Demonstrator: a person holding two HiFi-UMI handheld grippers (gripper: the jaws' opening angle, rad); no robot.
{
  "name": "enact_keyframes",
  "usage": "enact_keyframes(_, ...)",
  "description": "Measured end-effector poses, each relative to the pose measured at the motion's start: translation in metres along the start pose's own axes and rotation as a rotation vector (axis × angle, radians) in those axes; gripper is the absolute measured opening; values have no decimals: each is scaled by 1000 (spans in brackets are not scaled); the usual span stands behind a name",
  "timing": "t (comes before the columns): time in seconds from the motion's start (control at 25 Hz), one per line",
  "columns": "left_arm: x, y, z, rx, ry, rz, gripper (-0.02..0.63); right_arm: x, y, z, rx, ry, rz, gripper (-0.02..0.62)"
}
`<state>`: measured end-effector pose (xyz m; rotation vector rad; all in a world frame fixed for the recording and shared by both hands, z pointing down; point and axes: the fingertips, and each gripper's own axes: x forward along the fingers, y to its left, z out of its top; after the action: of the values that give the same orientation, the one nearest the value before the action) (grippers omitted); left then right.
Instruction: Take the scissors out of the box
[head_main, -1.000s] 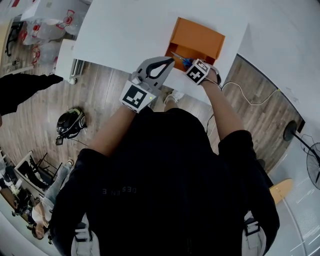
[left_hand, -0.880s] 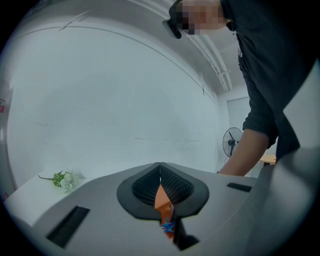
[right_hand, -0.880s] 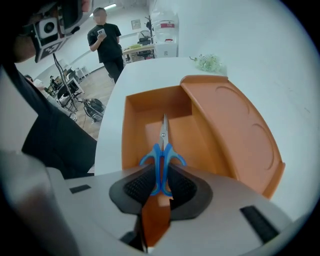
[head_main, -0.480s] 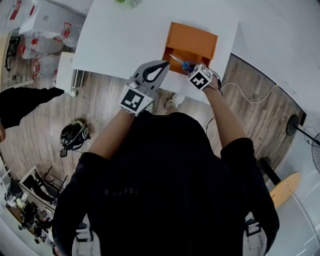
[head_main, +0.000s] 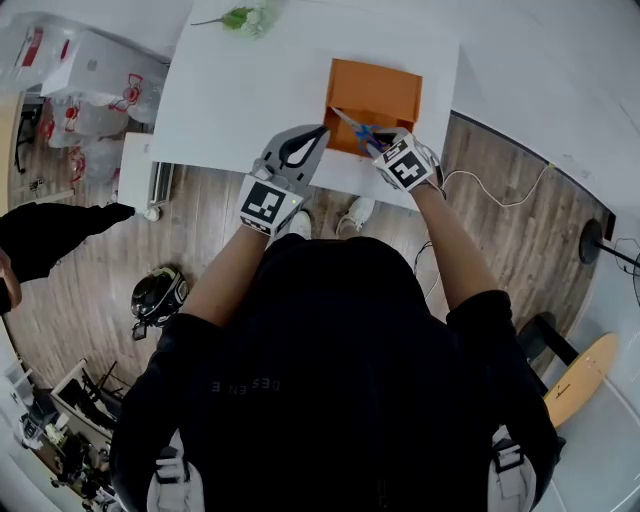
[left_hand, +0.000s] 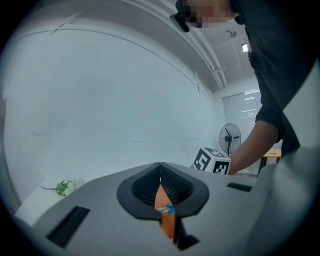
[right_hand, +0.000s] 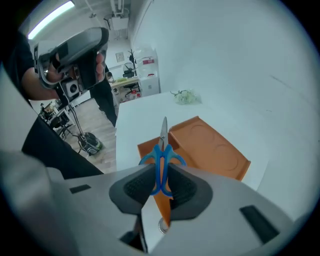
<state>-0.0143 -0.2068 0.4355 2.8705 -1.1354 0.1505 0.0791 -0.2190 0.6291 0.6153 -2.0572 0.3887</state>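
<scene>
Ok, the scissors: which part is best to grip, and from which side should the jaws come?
Grip the scissors at the blue handle loops, coming from the handle end. The right gripper holds them so: its jaws press both loops, the closed blades point away, over the orange box. The loops look broad and blunt; the blades thin.

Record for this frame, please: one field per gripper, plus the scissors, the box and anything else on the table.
right gripper: jaws shut on the blue handles of the scissors
scissors: blades point away, held over the box's near edge
box: orange, open, on the white table
left gripper: jaws shut, empty, beside the box
other: green sprig at the table's far edge
</scene>
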Motion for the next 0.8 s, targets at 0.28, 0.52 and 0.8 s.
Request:
enact_keyframes(0.28,-5,5,8,27,-11,11,20,-38,3,29,22,-122,-34,89)
enact_keyframes(0.52,-9,7,17,27,-5,10,20,-67,11,54,22,-186,-40,89)
enact_keyframes(0.8,-9,7,42,69,3,10,20,-104,11,85,13,-303,-69,89)
